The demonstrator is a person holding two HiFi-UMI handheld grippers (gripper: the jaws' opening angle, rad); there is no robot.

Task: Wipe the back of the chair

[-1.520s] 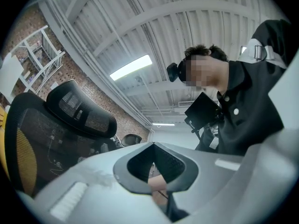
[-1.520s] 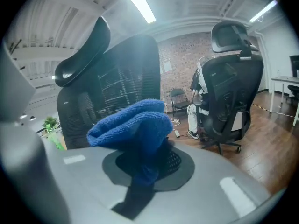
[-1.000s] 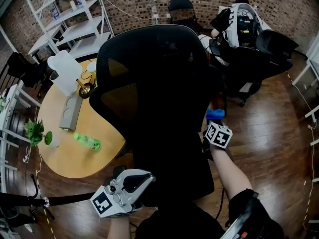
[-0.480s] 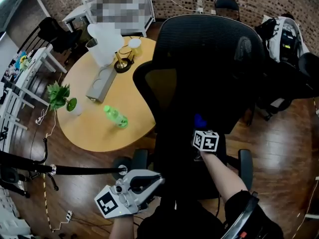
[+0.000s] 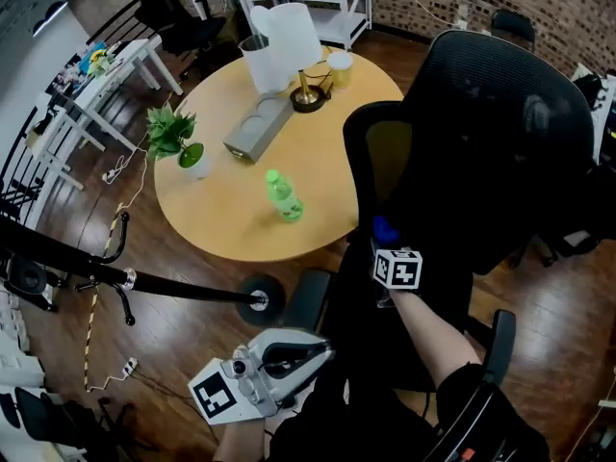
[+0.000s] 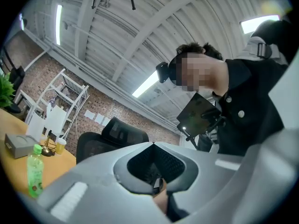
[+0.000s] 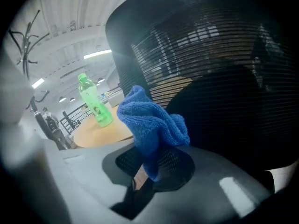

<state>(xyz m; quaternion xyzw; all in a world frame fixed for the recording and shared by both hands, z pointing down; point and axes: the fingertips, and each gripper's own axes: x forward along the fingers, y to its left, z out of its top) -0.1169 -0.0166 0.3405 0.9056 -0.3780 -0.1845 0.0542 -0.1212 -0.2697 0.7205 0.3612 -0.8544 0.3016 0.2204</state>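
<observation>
The black mesh chair back (image 5: 500,133) fills the right of the head view. My right gripper (image 5: 386,246) is shut on a bunched blue cloth (image 5: 385,230), which sits against the lower left part of the back. In the right gripper view the cloth (image 7: 152,122) sticks up out of the shut gripper (image 7: 148,174), close to the dark mesh (image 7: 210,55). My left gripper (image 5: 306,354) hangs low, away from the chair. In its own view the left gripper (image 6: 153,146) is shut on nothing and points up at the ceiling.
A round wooden table (image 5: 226,215) stands left of the chair with a green bottle (image 5: 284,196), a potted plant (image 5: 173,138), a grey box (image 5: 258,128) and a white jug (image 5: 279,41). A black pole (image 5: 144,282) crosses the floor. A chair armrest (image 5: 500,340) is at lower right.
In the head view the chair back has slid to the right and the table toward the middle. The right gripper stays on the lower back with the cloth. The left gripper has hardly moved.
</observation>
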